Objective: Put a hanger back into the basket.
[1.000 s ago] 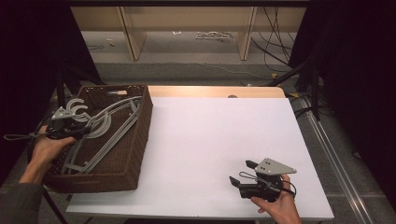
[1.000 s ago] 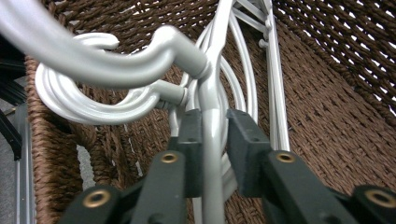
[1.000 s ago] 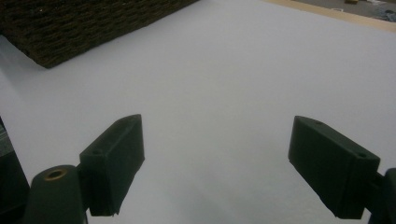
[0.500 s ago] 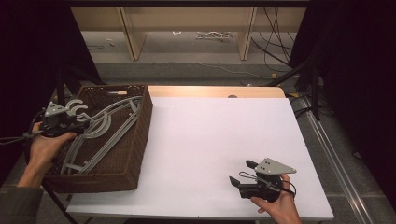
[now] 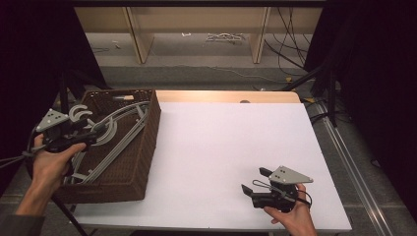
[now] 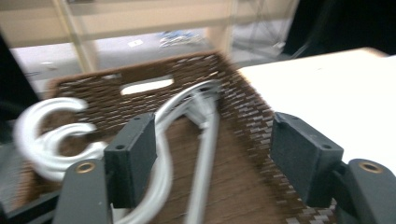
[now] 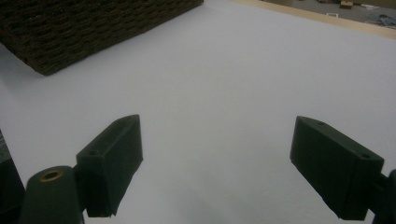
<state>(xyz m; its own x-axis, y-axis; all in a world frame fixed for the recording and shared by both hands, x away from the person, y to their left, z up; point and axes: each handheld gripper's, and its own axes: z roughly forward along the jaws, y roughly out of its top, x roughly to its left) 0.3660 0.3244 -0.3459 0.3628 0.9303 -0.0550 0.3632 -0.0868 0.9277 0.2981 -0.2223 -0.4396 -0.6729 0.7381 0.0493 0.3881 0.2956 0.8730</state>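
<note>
The grey plastic clothes hangers (image 5: 115,132), light, stiff and a bit slippery, are piled in the dark brown woven wicker basket (image 5: 147,147) under the left hand-held gripper (image 5: 91,135), just opened and empty, so they're probably best pinched by a straight bar.

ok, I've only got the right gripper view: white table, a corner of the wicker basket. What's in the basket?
Observer: Grey plastic hangers, lying in the basket.
Operator: Left gripper holding one?
Observer: No. The left gripper is open above them; its fingers have just been opening, and no hanger is gripped.
Operator: Where's my right gripper on the table?
Observer: The right gripper is open, low over the table near its front right corner, far from the basket.
</note>
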